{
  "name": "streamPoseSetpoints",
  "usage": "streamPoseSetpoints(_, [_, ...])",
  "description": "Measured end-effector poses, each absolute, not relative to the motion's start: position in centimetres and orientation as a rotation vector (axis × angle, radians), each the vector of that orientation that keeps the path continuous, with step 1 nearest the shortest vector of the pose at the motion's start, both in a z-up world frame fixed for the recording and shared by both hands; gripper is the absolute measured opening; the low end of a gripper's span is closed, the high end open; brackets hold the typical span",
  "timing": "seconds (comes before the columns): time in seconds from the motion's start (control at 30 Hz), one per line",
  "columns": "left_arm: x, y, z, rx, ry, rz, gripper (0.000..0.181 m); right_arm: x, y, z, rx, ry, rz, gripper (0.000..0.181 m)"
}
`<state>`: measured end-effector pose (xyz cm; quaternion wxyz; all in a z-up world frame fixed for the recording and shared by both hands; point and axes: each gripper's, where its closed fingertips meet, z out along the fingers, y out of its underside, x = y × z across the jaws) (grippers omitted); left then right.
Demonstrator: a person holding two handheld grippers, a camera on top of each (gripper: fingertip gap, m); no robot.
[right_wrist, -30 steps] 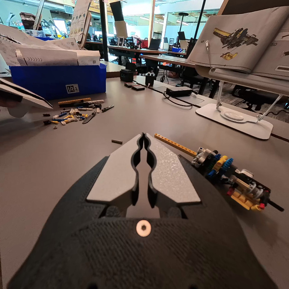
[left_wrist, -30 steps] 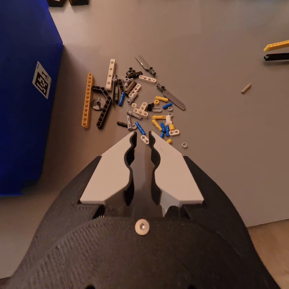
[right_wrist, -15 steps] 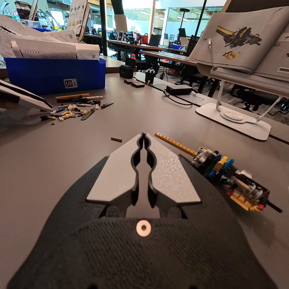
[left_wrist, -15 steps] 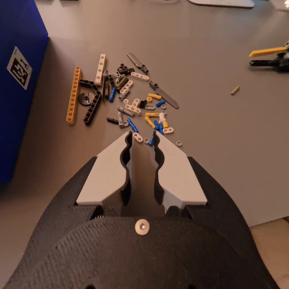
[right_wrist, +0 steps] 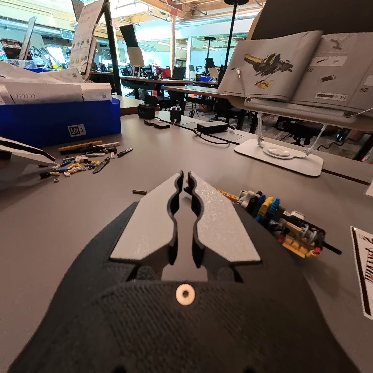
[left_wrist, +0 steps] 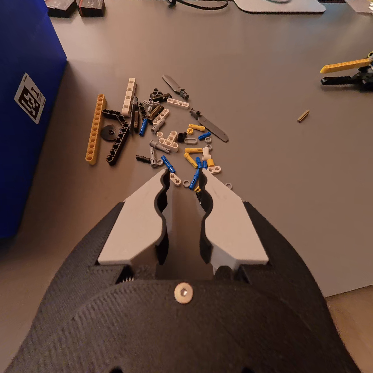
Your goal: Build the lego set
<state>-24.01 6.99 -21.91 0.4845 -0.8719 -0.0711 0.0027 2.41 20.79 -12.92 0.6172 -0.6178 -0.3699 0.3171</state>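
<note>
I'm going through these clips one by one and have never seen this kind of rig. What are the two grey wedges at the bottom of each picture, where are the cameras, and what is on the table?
The wedges are the two fingers of a hand-held gripper; a person carries one in each hand, and a wide-angle camera on each looks forward along its fingers.

The left wrist view looks down on the left gripper, open and empty, its tips at the near edge of a pile of loose pieces: beams, pins, rings. A blue pin lies on the table between the tips, not gripped. A blue bin stands to the left.

The right wrist view looks across the grey table. The right gripper is nearly closed and holds nothing. Beside it lies the partly built model; behind, an instruction book rests on a stand. The left gripper shows at the far left edge.
</note>
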Motion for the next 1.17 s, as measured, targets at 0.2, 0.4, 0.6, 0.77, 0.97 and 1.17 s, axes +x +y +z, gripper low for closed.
streamPoseSetpoints(0.2, [-24.0,7.0,-21.8,-2.106,-0.177,-0.022,0.023,2.1,20.6,-13.1,-1.427,-0.873,0.725,0.003])
streamPoseSetpoints(0.4, [-24.2,6.9,-21.5,-2.079,-0.233,-0.105,0.021,1.9,20.6,-13.4,-1.445,-0.89,0.735,0.003])
streamPoseSetpoints(0.6, [-24.5,6.9,-21.3,-2.068,-0.28,-0.149,0.016,1.8,20.6,-13.6,-1.458,-0.9,0.745,0.004])
streamPoseSetpoints(0.77, [-25.1,6.8,-20.6,-2.047,-0.31,-0.125,0.014,1.7,20.6,-13.7,-1.461,-0.904,0.747,0.004])
streamPoseSetpoints(0.97, [-25.5,6.3,-21.3,-2.107,-0.336,-0.064,0.009,1.7,20.4,-13.5,-1.444,-0.907,0.742,0.003])
streamPoseSetpoints(1.17, [-24.9,6.2,-22.1,-2.22,-0.334,-0.029,0.004,1.5,20.2,-13.6,-1.435,-0.926,0.723,0.003])
